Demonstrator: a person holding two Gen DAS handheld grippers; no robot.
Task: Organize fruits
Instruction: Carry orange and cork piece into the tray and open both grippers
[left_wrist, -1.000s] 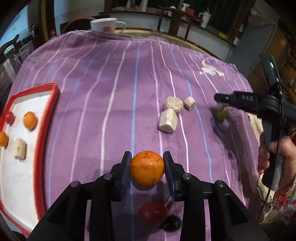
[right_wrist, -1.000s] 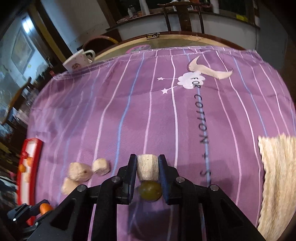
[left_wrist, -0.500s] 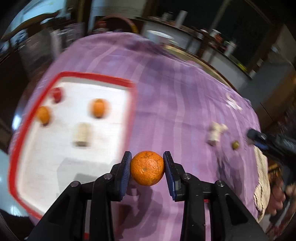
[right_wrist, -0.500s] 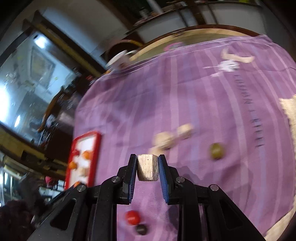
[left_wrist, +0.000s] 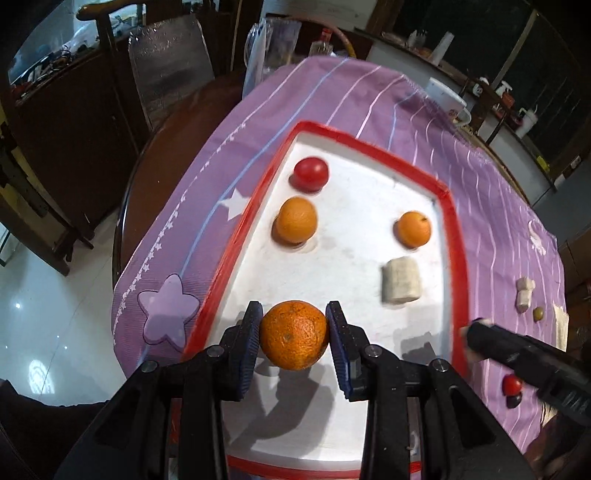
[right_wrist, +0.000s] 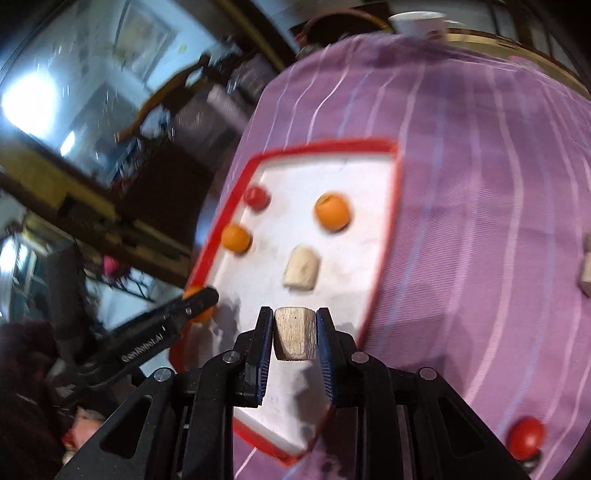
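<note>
My left gripper (left_wrist: 294, 341) is shut on a mandarin orange (left_wrist: 294, 339), held above the near part of the red-rimmed white tray (left_wrist: 369, 151). On the tray lie a red tomato (left_wrist: 311, 172), two small oranges (left_wrist: 296, 220) (left_wrist: 413, 229) and a pale banana piece (left_wrist: 401, 285). My right gripper (right_wrist: 294, 336) is shut on another pale banana piece (right_wrist: 294, 338), above the tray's near right side (right_wrist: 393, 206). The right gripper also shows in the left wrist view (left_wrist: 480, 334), and the left gripper in the right wrist view (right_wrist: 205, 297).
On the purple striped cloth (left_wrist: 491, 206) lie more banana pieces (left_wrist: 524, 295), a green grape (left_wrist: 538, 314), a red tomato (left_wrist: 511, 384) and a dark fruit (left_wrist: 513, 400). A white cup (left_wrist: 445, 99) stands at the far side. The table edge drops off at the left.
Both grippers have swung left with their fruit, from over the cloth to over the tray. The right gripper lifted its banana piece away from the grape.
</note>
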